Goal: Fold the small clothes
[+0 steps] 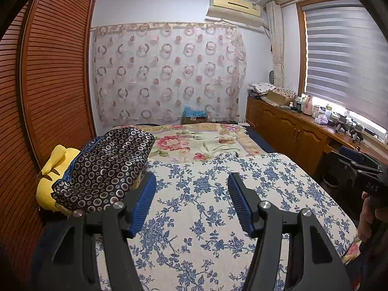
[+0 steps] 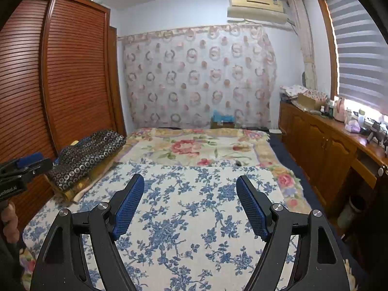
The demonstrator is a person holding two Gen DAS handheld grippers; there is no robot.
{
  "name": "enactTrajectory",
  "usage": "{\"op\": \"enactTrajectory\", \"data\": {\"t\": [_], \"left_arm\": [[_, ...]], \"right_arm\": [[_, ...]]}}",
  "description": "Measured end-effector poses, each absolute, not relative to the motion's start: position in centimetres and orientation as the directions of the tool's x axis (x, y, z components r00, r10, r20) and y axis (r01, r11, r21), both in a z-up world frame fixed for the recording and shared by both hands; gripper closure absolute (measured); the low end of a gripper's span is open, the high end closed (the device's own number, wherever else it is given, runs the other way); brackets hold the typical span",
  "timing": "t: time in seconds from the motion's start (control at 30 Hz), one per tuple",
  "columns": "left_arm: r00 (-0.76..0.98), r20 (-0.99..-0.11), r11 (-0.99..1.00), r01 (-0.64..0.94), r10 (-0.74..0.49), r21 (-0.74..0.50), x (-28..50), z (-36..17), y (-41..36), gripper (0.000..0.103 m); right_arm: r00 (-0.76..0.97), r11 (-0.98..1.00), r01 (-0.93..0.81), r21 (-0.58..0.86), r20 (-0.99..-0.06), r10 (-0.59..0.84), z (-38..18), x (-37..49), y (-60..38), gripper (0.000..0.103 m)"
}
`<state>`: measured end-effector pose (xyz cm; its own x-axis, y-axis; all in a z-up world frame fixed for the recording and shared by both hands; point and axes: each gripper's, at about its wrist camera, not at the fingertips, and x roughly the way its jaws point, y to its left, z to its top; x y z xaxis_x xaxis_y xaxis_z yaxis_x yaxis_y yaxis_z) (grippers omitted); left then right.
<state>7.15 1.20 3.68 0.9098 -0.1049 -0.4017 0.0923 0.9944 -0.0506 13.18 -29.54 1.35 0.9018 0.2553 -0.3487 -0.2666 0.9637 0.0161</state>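
Clothes unseen, left gripper (image 1: 191, 181) open, empty

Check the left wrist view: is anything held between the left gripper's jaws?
No, the left gripper stands open with only the blue-flowered cover showing between its jaws.

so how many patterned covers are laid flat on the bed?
2. The blue floral cover lies nearest, under both open tools; the pink rose blanket lies beyond it toward the curtain. More may be hidden beneath them.
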Motion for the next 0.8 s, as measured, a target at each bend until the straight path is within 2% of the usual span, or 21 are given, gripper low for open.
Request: {"op": "enactTrajectory", "data": {"t": [0.8], "left_arm": [[0.911,-0.399,0.995,0.092,-0.104,-0.049,7.08,3.86,1.09,0.042]], "right_arm": [[0.902,0.963,-0.268,0.018,-0.348,0.257,1.26,13.14,-29.66,0.023]]}}
